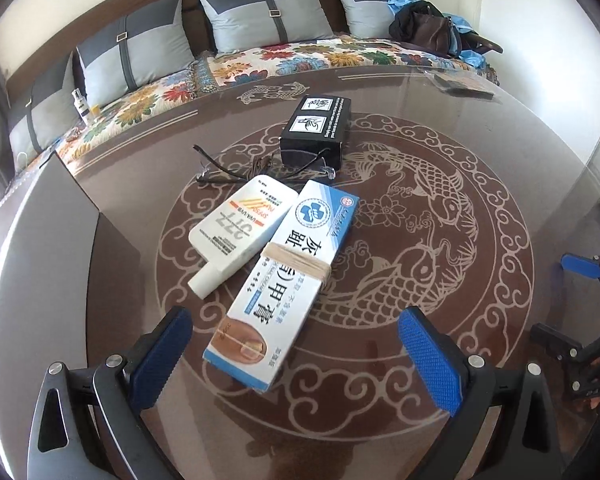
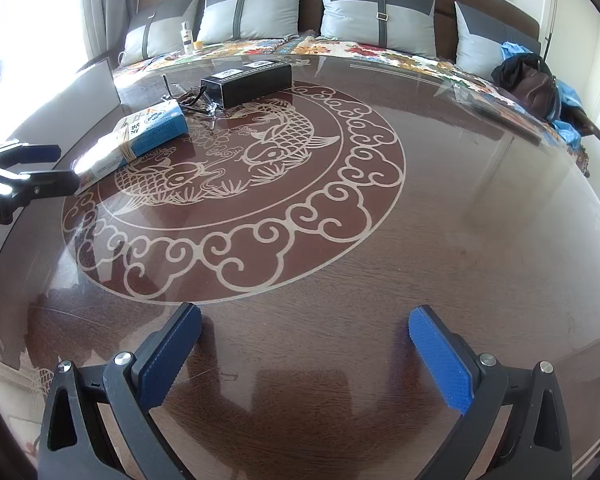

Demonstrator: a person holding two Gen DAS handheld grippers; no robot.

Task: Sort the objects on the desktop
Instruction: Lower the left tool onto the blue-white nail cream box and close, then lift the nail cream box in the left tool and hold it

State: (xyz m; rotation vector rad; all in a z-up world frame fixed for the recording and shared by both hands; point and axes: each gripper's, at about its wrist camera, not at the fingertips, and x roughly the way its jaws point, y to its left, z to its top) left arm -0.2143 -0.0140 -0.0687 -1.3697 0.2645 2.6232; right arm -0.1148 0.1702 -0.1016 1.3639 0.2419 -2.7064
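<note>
On the surface [image 1: 460, 420]: carton [image 1: 284, 276] in the middle. Touching its left: tube [image 1: 240, 228]. Behind the carton: glasses [image 1: 236, 168]. Behind the carton, farther back: box [image 1: 316, 130].

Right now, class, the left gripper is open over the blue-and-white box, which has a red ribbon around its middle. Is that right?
One detail is wrong: the left wrist view shows a tan rubber band, not a red ribbon, around the blue-and-white box. The left gripper is indeed open over it.
</note>
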